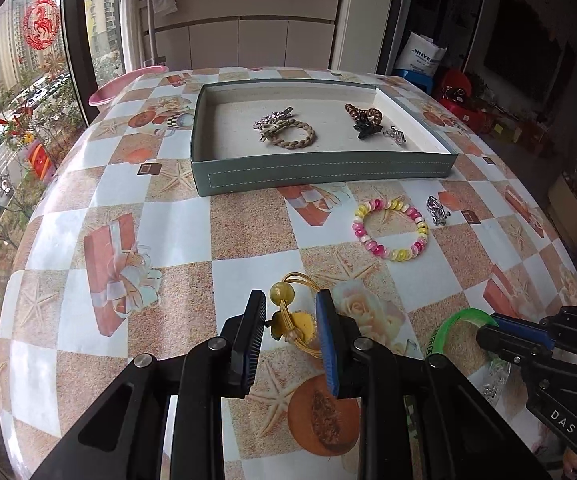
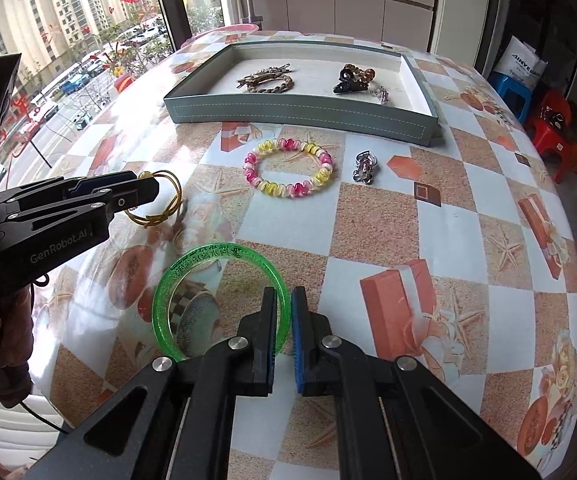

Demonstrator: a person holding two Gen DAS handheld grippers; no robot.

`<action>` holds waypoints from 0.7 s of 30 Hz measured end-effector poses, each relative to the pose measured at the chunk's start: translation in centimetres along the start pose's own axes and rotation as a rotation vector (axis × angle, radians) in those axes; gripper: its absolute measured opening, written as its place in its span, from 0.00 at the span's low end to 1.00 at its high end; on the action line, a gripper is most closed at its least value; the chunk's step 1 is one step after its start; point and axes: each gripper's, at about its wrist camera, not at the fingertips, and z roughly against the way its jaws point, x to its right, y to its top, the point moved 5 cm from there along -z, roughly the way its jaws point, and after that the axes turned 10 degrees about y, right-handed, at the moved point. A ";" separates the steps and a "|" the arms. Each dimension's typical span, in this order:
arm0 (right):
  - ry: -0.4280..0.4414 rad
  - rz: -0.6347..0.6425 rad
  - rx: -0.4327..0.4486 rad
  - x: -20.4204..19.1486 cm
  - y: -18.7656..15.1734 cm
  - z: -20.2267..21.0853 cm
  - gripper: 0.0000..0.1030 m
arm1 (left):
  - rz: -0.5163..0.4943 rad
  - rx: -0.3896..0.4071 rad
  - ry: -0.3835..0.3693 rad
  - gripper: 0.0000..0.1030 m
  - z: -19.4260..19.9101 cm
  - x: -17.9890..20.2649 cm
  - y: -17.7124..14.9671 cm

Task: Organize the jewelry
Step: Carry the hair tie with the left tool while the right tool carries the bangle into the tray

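A: Item one, left gripper [image 1: 290,320]. State?

B: Jaws drawn narrow on the gold tie [image 1: 293,322], a corded hair loop with an amber bead [image 1: 281,291]. The pads look to be pressing its sides; in the right wrist view its loop [image 2: 156,200] hangs from the tips just over the table [image 1: 176,240].

A: Item two, right gripper [image 2: 284,320].

B: Clamped on the near rim of the green bangle [image 2: 220,300]. Only the band sits between the pads. The far side of the bangle seems to rest on the cloth.

A: Destination?

B: Grey tray [image 1: 320,176], far side of the table. Already holding a braided ring [image 1: 294,136] with a clip, and dark claw clips [image 1: 364,122] at the right end.

A: Still loose?

B: Bead bracelet [image 1: 390,230] and a silver clip [image 1: 437,210], both just in front of the tray.

A: Handling notes for this step.

B: My judgement: lift both straight up before travelling, so the bangle does not drag and the tie's cord does not snag. Clear the tray's front wall fully. Set the tie left of the braided ring and the bangle in the bare middle, low, then release. The bangle is hard and slick; a rim pinch may let it swing, so move slowly.
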 end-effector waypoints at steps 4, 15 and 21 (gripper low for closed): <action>0.011 -0.024 0.016 0.7 0.3 0.7 0.07 | 0.002 0.024 -0.009 0.38 1.0 0.0 0.6; 0.051 -0.084 0.054 2.5 1.8 2.4 0.07 | 0.011 0.082 -0.035 0.38 3.3 0.1 3.1; 0.067 -0.095 0.078 3.3 3.5 3.3 0.07 | 0.013 0.105 -0.046 0.38 4.2 0.1 4.7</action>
